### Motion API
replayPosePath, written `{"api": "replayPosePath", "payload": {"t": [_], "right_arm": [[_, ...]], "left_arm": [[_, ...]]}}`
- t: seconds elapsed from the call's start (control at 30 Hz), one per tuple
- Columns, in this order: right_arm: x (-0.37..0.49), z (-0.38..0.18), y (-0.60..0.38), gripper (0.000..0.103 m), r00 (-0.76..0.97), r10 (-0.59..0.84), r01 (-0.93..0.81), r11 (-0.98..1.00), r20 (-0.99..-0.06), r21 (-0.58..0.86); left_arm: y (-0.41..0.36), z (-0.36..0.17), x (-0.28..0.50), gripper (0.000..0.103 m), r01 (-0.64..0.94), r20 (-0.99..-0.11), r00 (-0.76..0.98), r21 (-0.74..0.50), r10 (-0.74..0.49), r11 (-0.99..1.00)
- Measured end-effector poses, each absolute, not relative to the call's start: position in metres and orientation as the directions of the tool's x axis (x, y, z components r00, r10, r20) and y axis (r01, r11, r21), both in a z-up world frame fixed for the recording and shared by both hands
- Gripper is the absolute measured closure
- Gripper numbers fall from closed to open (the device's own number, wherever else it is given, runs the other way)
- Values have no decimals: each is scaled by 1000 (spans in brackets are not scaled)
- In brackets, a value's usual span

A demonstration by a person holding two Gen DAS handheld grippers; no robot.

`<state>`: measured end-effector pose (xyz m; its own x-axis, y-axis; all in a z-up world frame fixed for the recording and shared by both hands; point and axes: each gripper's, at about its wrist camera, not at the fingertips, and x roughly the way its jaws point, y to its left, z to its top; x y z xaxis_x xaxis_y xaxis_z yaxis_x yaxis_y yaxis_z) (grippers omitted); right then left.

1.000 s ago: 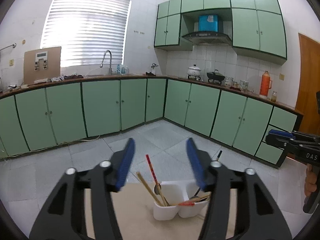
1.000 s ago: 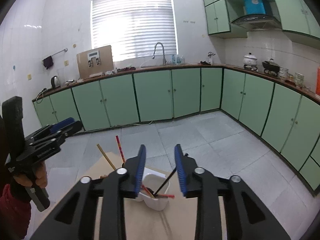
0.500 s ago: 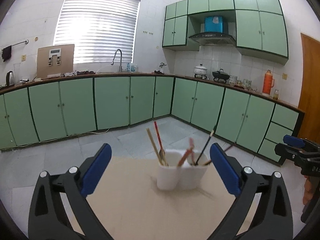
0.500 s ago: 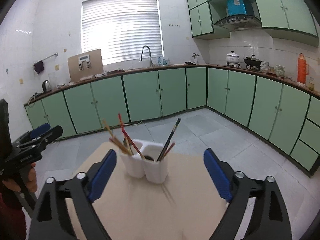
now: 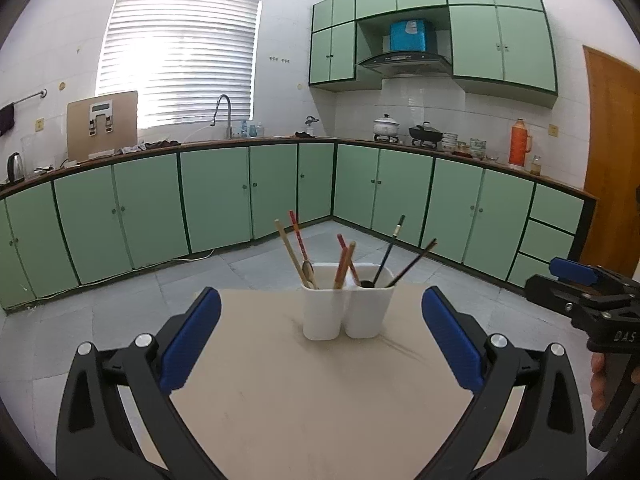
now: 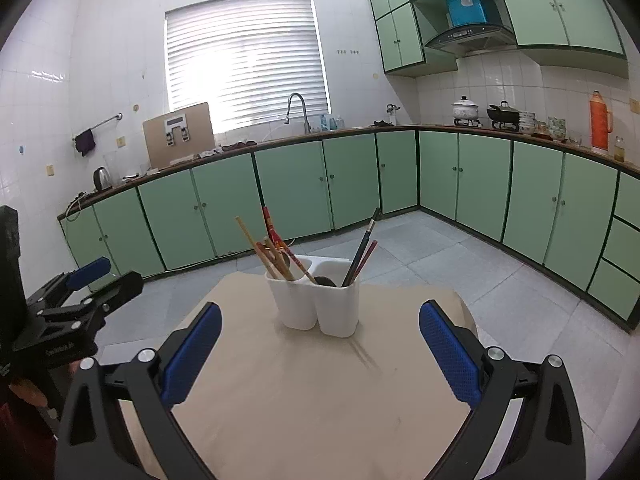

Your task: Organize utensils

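Here the bench [image 5: 320, 400] carries one white holder [image 5: 346, 306] near its far edge, apart from both tools. Chopsticks [image 5: 292, 252] lean in its compartments, sorted by kind. Left hand-held gripper [image 5: 320, 340] and right hand-held gripper [image 6: 320, 352] hang released, empty.

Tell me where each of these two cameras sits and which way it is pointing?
Left wrist view: sits on the left gripper, looking forward between its open blue fingers across the beige table at the white utensil holder; the right gripper shows at the right edge.
Right wrist view: sits on the right gripper, facing the same holder; the left gripper shows at the left edge.
Shared: table, holder, green kitchen cabinets.
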<state>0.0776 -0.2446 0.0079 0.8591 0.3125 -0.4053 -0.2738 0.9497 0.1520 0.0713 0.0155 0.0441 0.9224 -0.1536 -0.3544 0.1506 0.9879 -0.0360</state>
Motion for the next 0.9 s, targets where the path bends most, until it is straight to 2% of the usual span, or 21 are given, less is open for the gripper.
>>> {"api": "replayPosePath", "payload": {"t": [0.33, 0.9], "right_arm": [[55, 15, -230, 6, 880, 293, -278, 956, -374, 95], [41, 15, -223, 6, 875, 325, -309, 945, -358, 105]], "left_arm": [[12, 49, 44, 5, 163, -324, 931, -32, -165, 986], [10, 50, 27, 6, 158, -308, 938, -34, -161, 987]]}}
